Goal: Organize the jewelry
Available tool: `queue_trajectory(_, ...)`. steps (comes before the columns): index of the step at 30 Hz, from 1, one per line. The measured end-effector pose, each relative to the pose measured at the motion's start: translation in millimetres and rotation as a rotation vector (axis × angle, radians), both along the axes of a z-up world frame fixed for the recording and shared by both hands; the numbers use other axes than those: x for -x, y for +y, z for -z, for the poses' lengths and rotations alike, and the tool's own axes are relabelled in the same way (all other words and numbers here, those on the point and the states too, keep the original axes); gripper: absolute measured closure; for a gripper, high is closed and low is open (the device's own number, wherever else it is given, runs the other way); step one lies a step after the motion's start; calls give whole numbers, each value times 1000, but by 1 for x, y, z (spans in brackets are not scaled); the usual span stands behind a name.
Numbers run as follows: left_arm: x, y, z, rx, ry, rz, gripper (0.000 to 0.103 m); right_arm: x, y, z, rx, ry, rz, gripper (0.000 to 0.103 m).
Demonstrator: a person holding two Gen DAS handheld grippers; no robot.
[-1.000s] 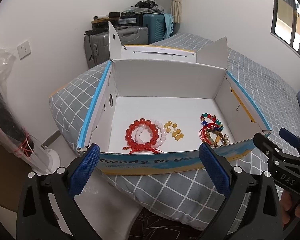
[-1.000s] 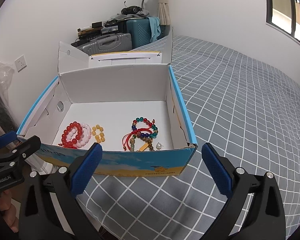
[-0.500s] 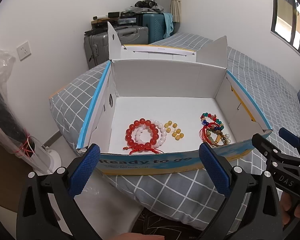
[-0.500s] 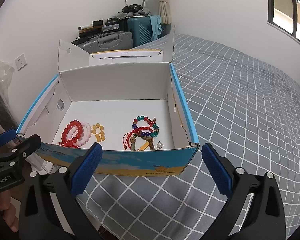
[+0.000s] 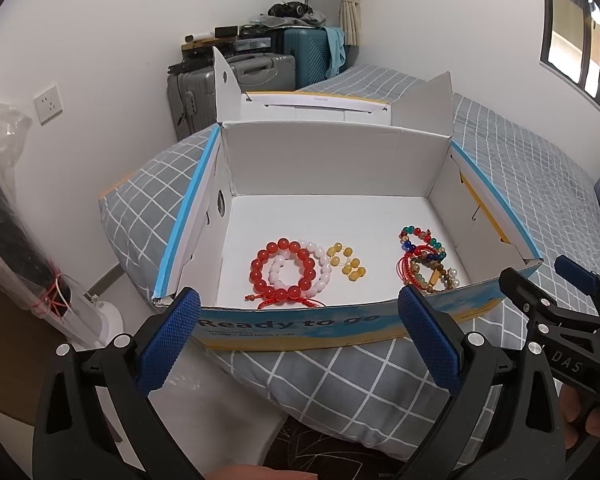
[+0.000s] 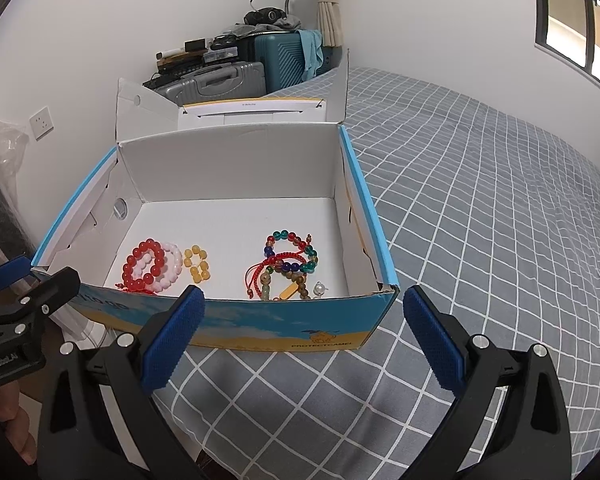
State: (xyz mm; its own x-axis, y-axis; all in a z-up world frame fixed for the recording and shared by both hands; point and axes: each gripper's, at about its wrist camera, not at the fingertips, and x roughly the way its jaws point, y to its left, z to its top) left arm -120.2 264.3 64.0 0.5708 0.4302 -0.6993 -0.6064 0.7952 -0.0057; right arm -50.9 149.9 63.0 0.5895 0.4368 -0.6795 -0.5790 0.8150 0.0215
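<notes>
The red bead bracelet [image 5: 283, 273] lies on the box floor straight ahead of the left jaws, stacked over a pale pink bracelet [image 5: 320, 266], with a small ring of yellow beads [image 5: 348, 266] just beside them. Further toward the right jaws sits a tangled heap of multicoloured bracelets [image 6: 288, 266] with red cord. All of it looks light and hard-beaded on stretchy or knotted cord, so the beads will likely roll and slip; pinching across one side of a ring, beads and cord together, seems the safest hold. The heap may drag its neighbours along if lifted.

The shoebox [image 5: 340, 320] rests on the checked bed [image 6: 480, 220], its near wall between the jewelry and both tools. The left gripper [image 5: 300, 340] and the right gripper [image 6: 304, 336] both hover short of that wall, jaws wide apart, holding and touching nothing.
</notes>
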Motion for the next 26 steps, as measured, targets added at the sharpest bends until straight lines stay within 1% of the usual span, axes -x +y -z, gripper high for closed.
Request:
queue_trajectory(15,1,-3,0,-10,2,-9,6,0,0,2,3,3,-1,8)
queue_trajectory(26,2,-3,-2,-41,1,-12,6,-1,1,2,2,4,-2,8)
